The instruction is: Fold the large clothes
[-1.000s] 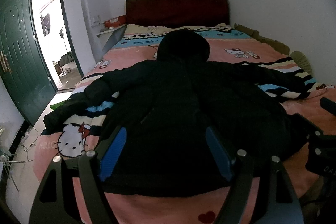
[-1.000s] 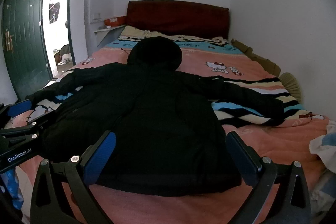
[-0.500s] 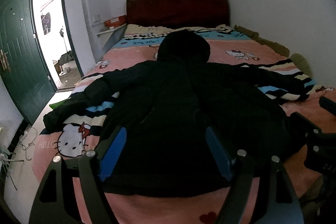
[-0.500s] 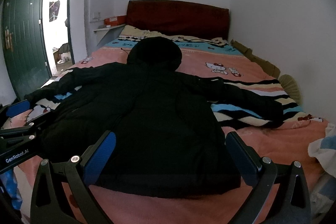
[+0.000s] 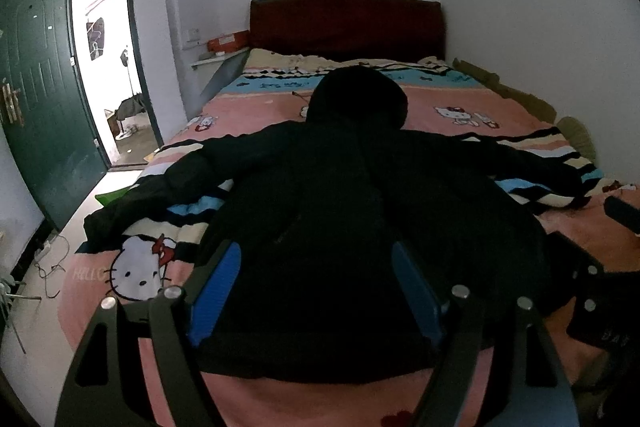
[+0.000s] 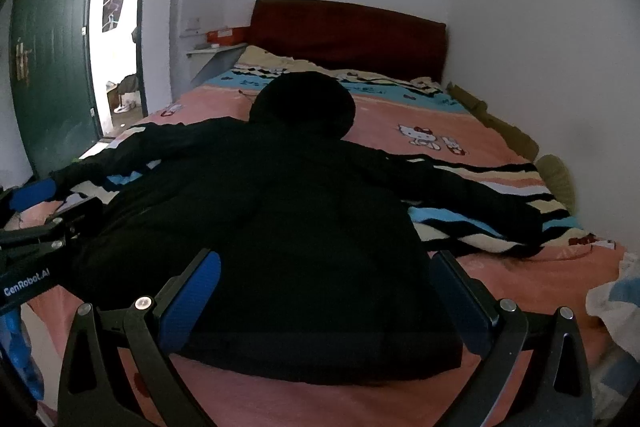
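Room: small white-walled bedroom, the bed [image 5: 472, 107] under a pink Hello Kitty sheet filling most of it, dark red headboard [image 5: 346, 23] at the far end.
Door: green door [image 5: 38, 99] stands open at far left, daylight beyond it.
Left sleeve: spread out toward the door-side edge of the bed, cuff near the printed cat face.
Left claw [image 5: 316, 291]: released, blue pads wide apart, hovering over the near hem on the left half of the coat, holding nothing.
Coat: black hooded coat [image 6: 280, 227] lies flat on the bed, hem nearest both claws, hood [image 6: 302, 105] pointing to the headboard, so its long axis runs straight away from them.
Right claw [image 6: 326, 297]: released too, jaws spread across the hem, empty.
Right sleeve: stretched toward the wall side, over the striped band of the sheet.
Key relation: each sleeve lies out to the side of its own claw; I judge the left claw nearer the left sleeve, the right nearer the right.
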